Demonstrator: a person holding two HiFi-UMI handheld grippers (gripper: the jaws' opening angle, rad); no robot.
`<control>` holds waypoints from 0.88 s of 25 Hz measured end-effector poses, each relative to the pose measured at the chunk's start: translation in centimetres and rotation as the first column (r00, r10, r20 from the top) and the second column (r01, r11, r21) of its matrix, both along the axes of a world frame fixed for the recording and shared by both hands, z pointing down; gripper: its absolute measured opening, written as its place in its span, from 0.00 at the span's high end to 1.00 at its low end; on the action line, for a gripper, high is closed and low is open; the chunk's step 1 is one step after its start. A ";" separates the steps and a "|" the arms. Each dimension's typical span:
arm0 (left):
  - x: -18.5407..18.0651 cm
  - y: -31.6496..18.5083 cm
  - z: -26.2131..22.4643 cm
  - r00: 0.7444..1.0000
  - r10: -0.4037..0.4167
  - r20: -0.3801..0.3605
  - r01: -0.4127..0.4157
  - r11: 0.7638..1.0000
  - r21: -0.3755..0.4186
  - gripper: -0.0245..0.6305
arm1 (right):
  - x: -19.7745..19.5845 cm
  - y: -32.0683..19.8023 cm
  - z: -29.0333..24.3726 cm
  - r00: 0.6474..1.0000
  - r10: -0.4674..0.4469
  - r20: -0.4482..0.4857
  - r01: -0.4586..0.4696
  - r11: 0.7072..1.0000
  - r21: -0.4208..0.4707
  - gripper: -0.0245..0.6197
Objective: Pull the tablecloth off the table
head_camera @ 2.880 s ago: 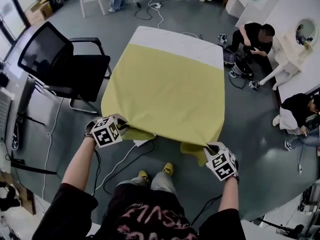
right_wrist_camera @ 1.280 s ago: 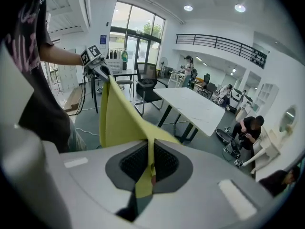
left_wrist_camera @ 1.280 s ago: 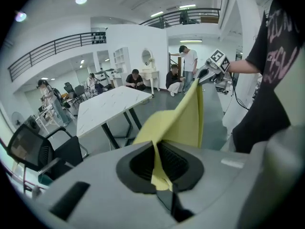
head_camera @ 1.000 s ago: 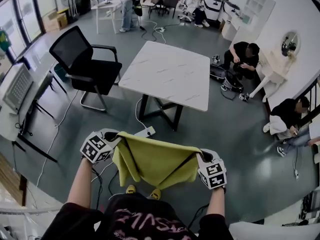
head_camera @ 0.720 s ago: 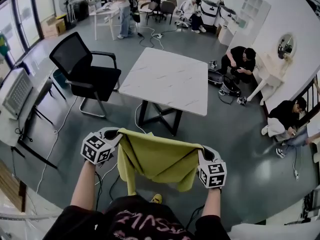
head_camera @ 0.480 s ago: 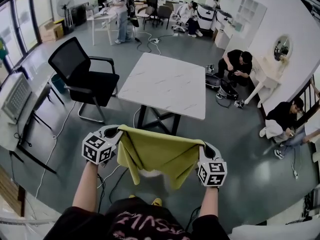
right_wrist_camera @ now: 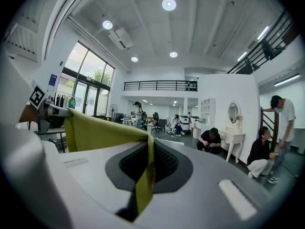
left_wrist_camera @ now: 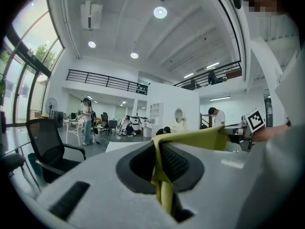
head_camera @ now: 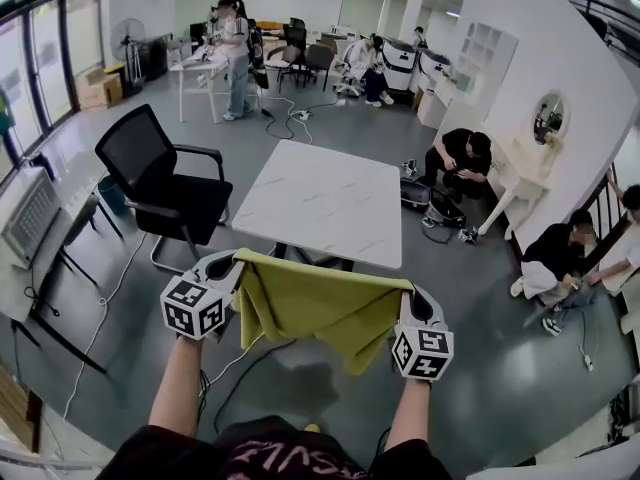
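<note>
Behind my grippers stands the white square stone-look table [head_camera: 320, 203], beside a black office chair [head_camera: 165, 183]. My left gripper [head_camera: 231, 265] and right gripper [head_camera: 408, 294] each pinch a top corner of the yellow-green tablecloth [head_camera: 320, 306]. It hangs between them, off the table.

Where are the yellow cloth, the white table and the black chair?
yellow cloth [head_camera: 320, 303], head view: middle of the hanging fabric.
white table [head_camera: 320, 203], head view: bare top.
black chair [head_camera: 187, 205], head view: seat cushion.
</note>
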State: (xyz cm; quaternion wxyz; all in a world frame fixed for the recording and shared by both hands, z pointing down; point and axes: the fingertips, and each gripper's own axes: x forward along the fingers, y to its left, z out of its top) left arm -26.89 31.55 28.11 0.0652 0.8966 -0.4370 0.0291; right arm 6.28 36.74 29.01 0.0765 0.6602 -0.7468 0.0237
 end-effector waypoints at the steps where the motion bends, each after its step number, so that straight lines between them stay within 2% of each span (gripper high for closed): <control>1: -0.1 -0.1 -0.6 1.000 -0.011 -0.012 0.011 1.000 0.009 0.95 | -0.1 -0.1 -0.6 1.000 0.002 -0.004 -0.001 1.000 0.011 0.94; 4: -0.8 -0.5 -1.9 0.998 -0.039 -0.050 0.041 0.999 0.033 0.95 | -0.6 -0.3 -2.3 1.000 0.001 -0.024 0.001 0.999 0.054 0.94; 7: -0.8 -0.7 -2.3 0.997 -0.052 -0.049 0.054 0.997 0.053 0.95 | -0.6 -0.5 -3.2 1.000 0.015 -0.006 -0.014 0.996 0.083 0.94; 12: -0.4 0.0 -1.6 0.998 -0.052 -0.020 0.054 0.996 0.067 0.95 | -0.2 0.2 -2.8 0.999 0.038 0.009 -0.038 0.996 0.087 0.94; 22: 0.2 -0.2 -0.7 0.999 -0.036 -0.024 0.037 0.997 0.068 0.95 | 0.3 0.6 -1.7 0.999 0.051 0.011 -0.052 0.995 0.085 0.94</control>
